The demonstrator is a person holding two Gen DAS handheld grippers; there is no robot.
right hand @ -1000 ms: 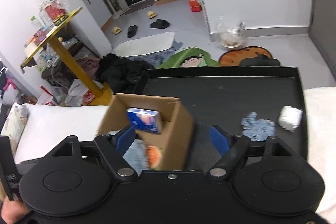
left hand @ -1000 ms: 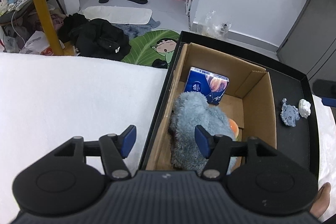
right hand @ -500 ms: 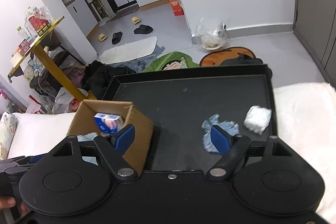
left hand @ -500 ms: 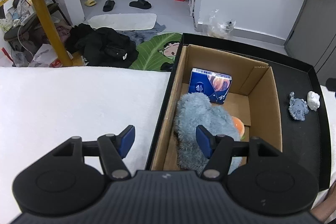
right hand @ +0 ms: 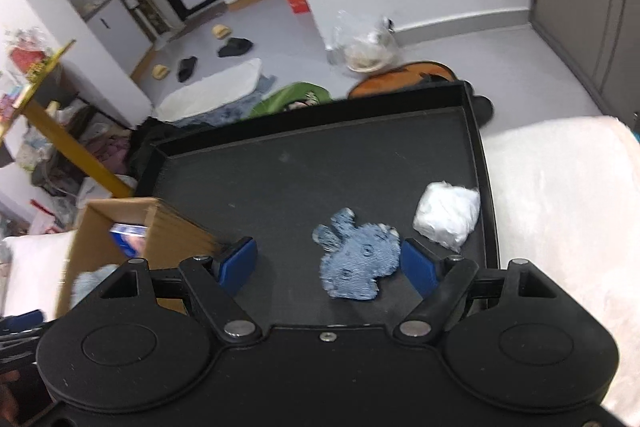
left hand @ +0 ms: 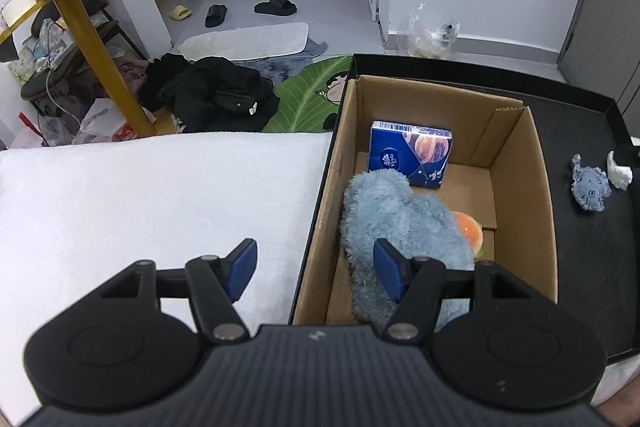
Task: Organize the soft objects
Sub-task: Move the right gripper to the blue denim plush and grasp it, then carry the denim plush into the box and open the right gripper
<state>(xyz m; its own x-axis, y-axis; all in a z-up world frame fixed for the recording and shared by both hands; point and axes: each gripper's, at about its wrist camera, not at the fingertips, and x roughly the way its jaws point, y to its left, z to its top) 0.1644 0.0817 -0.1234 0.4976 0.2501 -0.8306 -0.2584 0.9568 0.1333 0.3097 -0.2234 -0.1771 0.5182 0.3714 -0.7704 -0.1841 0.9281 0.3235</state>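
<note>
The left claw [left hand: 316,269] was wide and held nothing; it hung over the left edge of the black tray [left hand: 624,267], with one blue pad above the white blanket [left hand: 160,195] and the other above the cardboard box [left hand: 520,179]. The box stood in the left part of the tray. Inside it lay a fluffy grey-blue plush toy [left hand: 396,223] with an orange part, along the left wall of the box, and a blue tissue pack [left hand: 410,157] leaned against the far wall.

The right claw [right hand: 330,265] was also wide and gripped nothing. A small denim-blue soft toy [right hand: 358,261] lay flat on the tray floor between its two blue pads, closer to the right pad, and I could not tell if that pad touched it. A white crumpled soft object [right hand: 446,217] lay just beside the toy, near the right edge of the tray. The picture from the right wrist was a little blurred.
</note>
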